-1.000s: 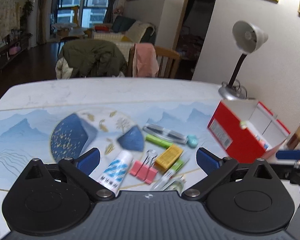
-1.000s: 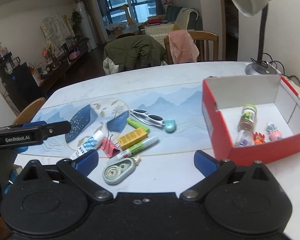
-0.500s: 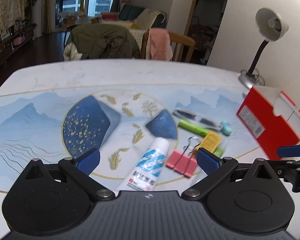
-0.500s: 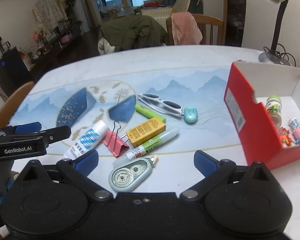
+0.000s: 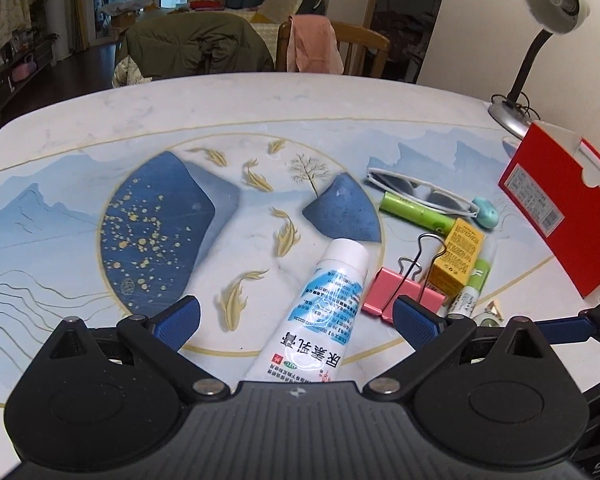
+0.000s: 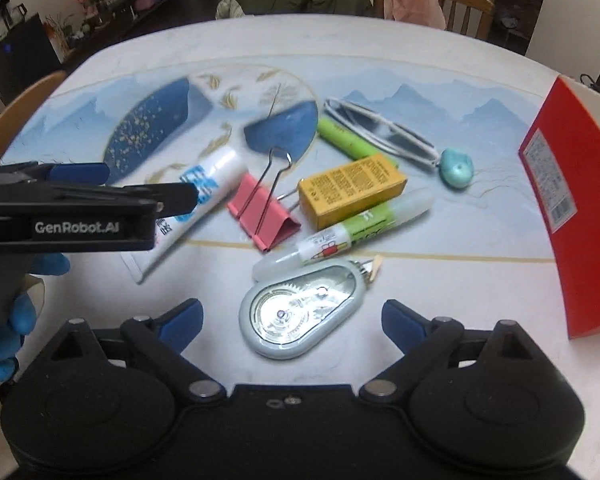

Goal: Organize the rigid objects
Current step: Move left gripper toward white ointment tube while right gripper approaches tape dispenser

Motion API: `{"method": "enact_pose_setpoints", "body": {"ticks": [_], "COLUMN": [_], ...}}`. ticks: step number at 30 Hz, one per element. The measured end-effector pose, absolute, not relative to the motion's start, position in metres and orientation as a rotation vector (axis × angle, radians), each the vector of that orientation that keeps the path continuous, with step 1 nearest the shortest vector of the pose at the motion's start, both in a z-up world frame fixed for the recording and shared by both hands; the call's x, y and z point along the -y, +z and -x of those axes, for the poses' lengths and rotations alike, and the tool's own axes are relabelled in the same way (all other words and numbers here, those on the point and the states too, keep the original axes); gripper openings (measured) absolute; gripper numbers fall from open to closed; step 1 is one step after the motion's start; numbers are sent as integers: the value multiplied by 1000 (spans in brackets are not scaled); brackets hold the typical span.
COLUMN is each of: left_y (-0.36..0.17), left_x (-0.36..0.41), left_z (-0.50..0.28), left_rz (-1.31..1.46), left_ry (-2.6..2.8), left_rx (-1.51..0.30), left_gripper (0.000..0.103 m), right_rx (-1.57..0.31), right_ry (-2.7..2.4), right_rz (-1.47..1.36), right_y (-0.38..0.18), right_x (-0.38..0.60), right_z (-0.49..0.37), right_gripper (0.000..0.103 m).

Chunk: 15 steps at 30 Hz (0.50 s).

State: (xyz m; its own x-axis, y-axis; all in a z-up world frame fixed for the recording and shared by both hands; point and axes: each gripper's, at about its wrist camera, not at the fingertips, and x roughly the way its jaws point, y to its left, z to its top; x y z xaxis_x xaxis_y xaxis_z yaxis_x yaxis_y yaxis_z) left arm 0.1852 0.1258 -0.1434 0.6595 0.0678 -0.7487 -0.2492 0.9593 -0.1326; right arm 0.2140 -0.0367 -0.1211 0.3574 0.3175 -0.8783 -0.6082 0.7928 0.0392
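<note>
A white squeeze tube with blue print lies flat at lower centre of the left wrist view, cap end toward the top. Right of it rests a pink binder clip with wire handles raised, touching a small yellow carton. Above these lie a lime-green marker, white-framed sunglasses and a small teal oval object. A green-labelled translucent glue pen and a grey teardrop correction-tape dispenser lie lower centre in the right wrist view. A red cardboard box stands at the right edge.
</note>
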Motion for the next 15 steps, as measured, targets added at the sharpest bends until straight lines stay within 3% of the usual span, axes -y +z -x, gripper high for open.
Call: {"method": "enact_pose_setpoints", "body": {"ticks": [15], "left_y": [-166], "left_x": [-121], "left_z": [-205], "left_rz": [206], "left_ry": [168], "left_rx": [-870], "left_gripper": [102], "right_rx": [-1072], "right_ry": [527], "right_rz": [349], "right_y": [-143], "right_x": [24], "right_z": [-229], "right_gripper": [89]}}
